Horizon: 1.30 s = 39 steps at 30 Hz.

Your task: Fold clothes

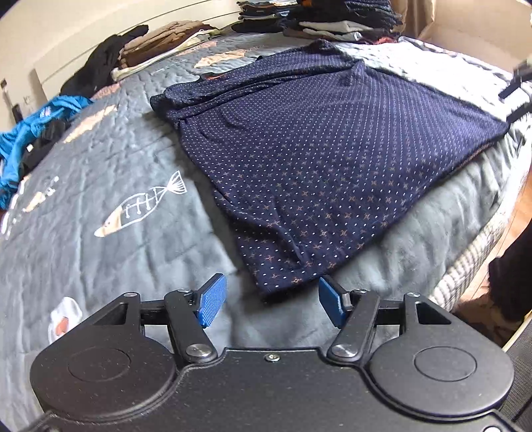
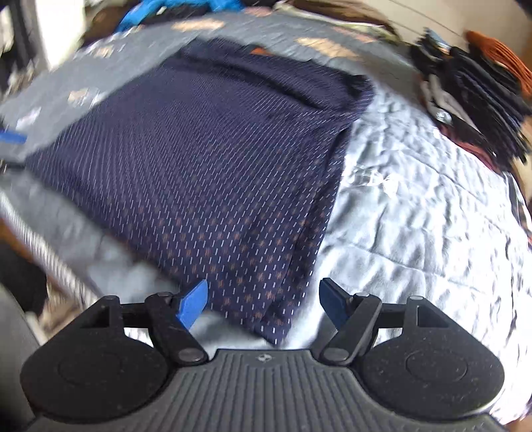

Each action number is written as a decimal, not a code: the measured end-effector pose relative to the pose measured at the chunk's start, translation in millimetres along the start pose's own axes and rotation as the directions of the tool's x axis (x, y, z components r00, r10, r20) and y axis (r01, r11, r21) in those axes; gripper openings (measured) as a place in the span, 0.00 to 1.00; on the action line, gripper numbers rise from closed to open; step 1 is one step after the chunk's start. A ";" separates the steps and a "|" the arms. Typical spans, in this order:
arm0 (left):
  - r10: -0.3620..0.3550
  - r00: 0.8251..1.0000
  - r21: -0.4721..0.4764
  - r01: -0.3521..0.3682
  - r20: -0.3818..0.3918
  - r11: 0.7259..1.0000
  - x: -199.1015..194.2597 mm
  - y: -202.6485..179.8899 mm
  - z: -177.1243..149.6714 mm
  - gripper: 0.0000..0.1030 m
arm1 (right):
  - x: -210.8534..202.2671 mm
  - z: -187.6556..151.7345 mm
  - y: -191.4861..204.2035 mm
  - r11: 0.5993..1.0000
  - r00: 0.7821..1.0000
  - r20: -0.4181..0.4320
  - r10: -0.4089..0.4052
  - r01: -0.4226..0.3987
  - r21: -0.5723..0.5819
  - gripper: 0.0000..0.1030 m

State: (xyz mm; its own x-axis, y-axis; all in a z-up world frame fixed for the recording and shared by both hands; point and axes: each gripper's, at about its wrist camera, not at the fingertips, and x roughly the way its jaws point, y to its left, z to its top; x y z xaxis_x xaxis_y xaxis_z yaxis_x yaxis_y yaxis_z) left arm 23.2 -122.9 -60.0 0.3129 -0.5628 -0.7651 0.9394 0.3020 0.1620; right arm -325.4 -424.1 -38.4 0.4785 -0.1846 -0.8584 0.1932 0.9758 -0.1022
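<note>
On the bed, one navy shirt (image 1: 319, 159) is laid flat on a grey quilt (image 1: 109, 159), its sleeves folded in at the far end and its near hem close to the quilt's edge. One fish drawing (image 1: 143, 206) is seen on the quilt to the left of the shirt. Beyond the shirt, one tall stack (image 1: 332, 16) of folded clothes is set at the head of the bed; one tan pile (image 1: 163, 43) and one loose black garment (image 1: 106, 63) are seen to its left, and one blue garment (image 1: 36, 133) is bunched at the far left edge.

Two grippers are shown. The left gripper (image 1: 271, 304) is held just above the shirt's near left corner with its blue pads (image 1: 212, 304) spread apart; nothing is gripped, and whether the right pad brushes the hem cannot be told. The right gripper (image 2: 262, 305) is held over the near right corner (image 2: 279, 319) of the shirt, its jaws parted wide on either side of the cloth, which lies loose between them and is not pinched. The right wrist view is blurred. In it, the stack (image 2: 472, 86) is seen at the upper right, well apart from the shirt.
</note>
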 end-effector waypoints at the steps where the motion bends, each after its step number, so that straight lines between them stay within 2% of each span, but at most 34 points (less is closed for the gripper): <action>1: -0.009 1.000 -0.015 0.009 0.012 1.000 -2.1 2.1 -0.4 0.58 | 0.9 -1.4 -1.3 1.000 1.000 -0.011 0.008 -0.008 -0.002 0.71; 6: -0.004 1.000 -0.003 0.004 0.014 1.000 2.0 -1.8 1.8 0.57 | 6.2 -8.6 -19.9 0.998 0.999 -0.032 0.023 -0.021 0.060 0.71; 9: -0.070 0.997 -0.032 0.070 0.013 0.997 1.4 0.6 3.2 0.57 | 12.1 -13.8 -22.2 0.997 0.998 -0.049 0.030 -0.026 0.069 0.71; 12: -0.181 0.983 -0.168 0.185 0.036 0.968 -1.4 16.4 2.0 0.58 | 12.6 -17.6 -29.7 0.984 0.995 -0.029 0.097 -0.091 0.150 0.71; 14: -0.198 0.979 -0.232 0.205 0.053 0.951 -1.5 25.3 2.2 0.58 | 13.5 -20.2 -36.9 0.966 0.990 -0.010 0.142 -0.136 0.218 0.71; 19: -0.216 0.976 -0.367 0.216 0.042 0.905 7.8 41.4 3.9 0.58 | 21.5 -23.7 -57.0 0.927 0.988 0.008 0.156 -0.149 0.343 0.71; 21: -0.223 0.974 -0.398 0.216 0.029 0.892 11.6 46.0 4.8 0.58 | 24.8 -25.5 -65.3 0.900 0.984 0.024 0.178 -0.172 0.401 0.71; 24: -0.216 0.976 -0.412 0.202 0.013 0.889 15.4 49.0 4.9 0.58 | 32.3 -30.7 -79.0 0.826 0.968 0.056 0.245 -0.239 0.510 0.71; 26: -0.212 0.977 -0.411 0.195 0.005 0.891 17.2 48.8 5.4 0.58 | 37.8 -32.5 -81.3 0.794 0.961 0.065 0.269 -0.260 0.549 0.71; 29: -0.206 0.979 -0.405 0.186 -0.004 0.895 19.5 47.7 6.4 0.58 | 44.6 -31.8 -78.0 0.788 0.954 0.060 0.294 -0.277 0.550 0.71; 32: -0.204 0.979 -0.397 0.184 -0.008 0.899 21.2 45.5 7.4 0.58 | 50.5 -30.8 -72.4 0.776 0.937 0.052 0.346 -0.318 0.544 0.70; 35: -0.200 0.980 -0.389 0.181 -0.010 0.903 21.7 43.5 8.8 0.58 | 52.6 -31.1 -71.1 0.782 0.933 0.033 0.359 -0.320 0.534 0.58; 37: -0.196 0.981 -0.389 0.174 -0.016 0.905 22.8 42.5 9.2 0.58 | 52.5 -31.2 -71.0 0.789 0.936 0.018 0.352 -0.307 0.532 0.36; 39: -0.190 0.981 -0.392 0.166 -0.024 0.905 23.8 43.2 9.2 0.58 | 52.3 -33.3 -74.4 0.787 0.940 0.016 0.342 -0.296 0.542 0.25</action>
State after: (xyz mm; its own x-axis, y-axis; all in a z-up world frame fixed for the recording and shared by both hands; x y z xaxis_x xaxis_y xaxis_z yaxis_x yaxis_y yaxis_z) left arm 72.5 -130.4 -65.4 0.1249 -0.5914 -0.7967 0.8472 0.4815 -0.2246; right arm -343.3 -502.5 -92.4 0.5290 0.1586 -0.8337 0.4747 0.7590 0.4456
